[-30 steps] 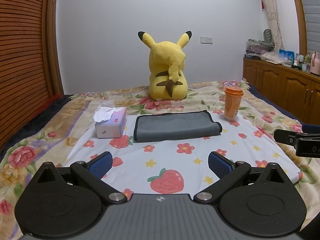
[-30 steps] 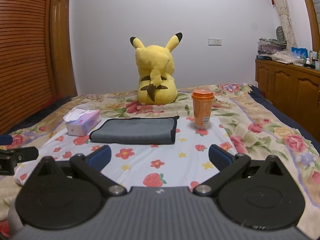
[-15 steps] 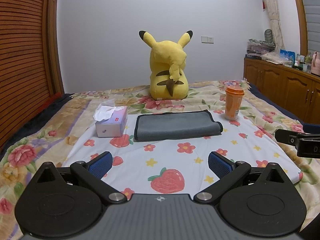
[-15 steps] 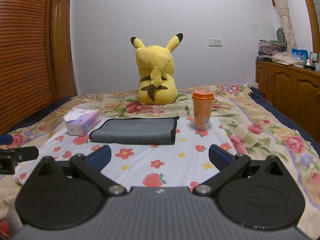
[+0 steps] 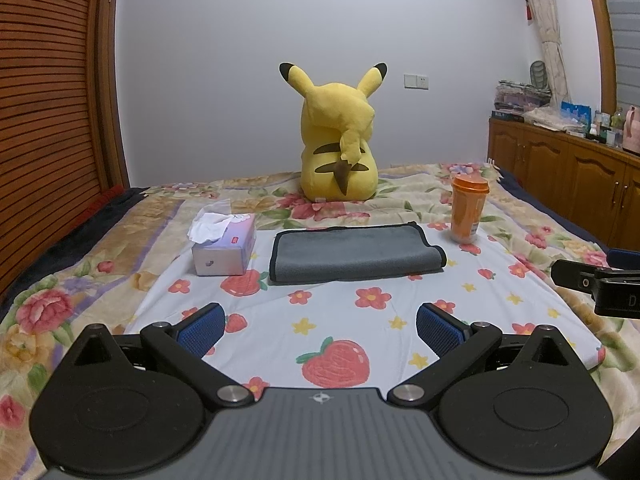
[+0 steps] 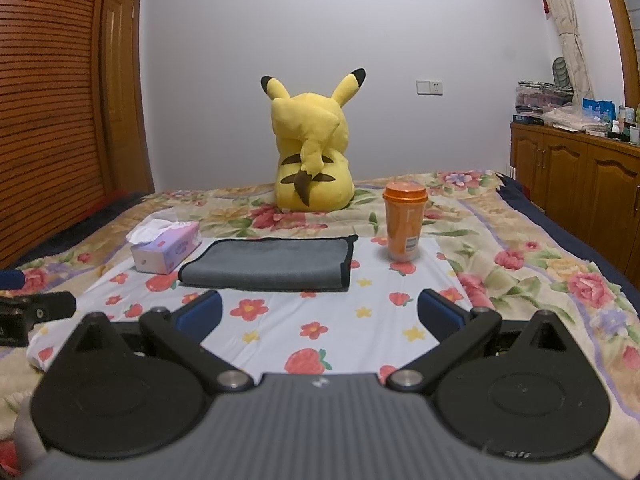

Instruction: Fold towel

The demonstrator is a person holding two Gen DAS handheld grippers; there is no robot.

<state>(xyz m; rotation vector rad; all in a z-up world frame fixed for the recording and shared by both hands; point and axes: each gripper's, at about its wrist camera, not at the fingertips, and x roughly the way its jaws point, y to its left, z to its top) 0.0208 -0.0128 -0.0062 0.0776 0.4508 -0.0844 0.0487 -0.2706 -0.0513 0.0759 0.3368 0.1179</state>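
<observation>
One floral bed (image 5: 400, 200) beside wooden cabinets (image 5: 568, 184), white wall (image 5: 240, 60) behind

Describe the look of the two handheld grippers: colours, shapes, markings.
The left gripper and right gripper look identical: a ribbed grey centre plate bearing a small star-like emblem, flanked by two rounded matte-black housings with triangular cut-outs. Black link arms on silver pivot pins carry fingers with textured blue pads. No cables or sleeves show.

sideboard (image 5: 568, 176) clutter too small, cropped
</observation>
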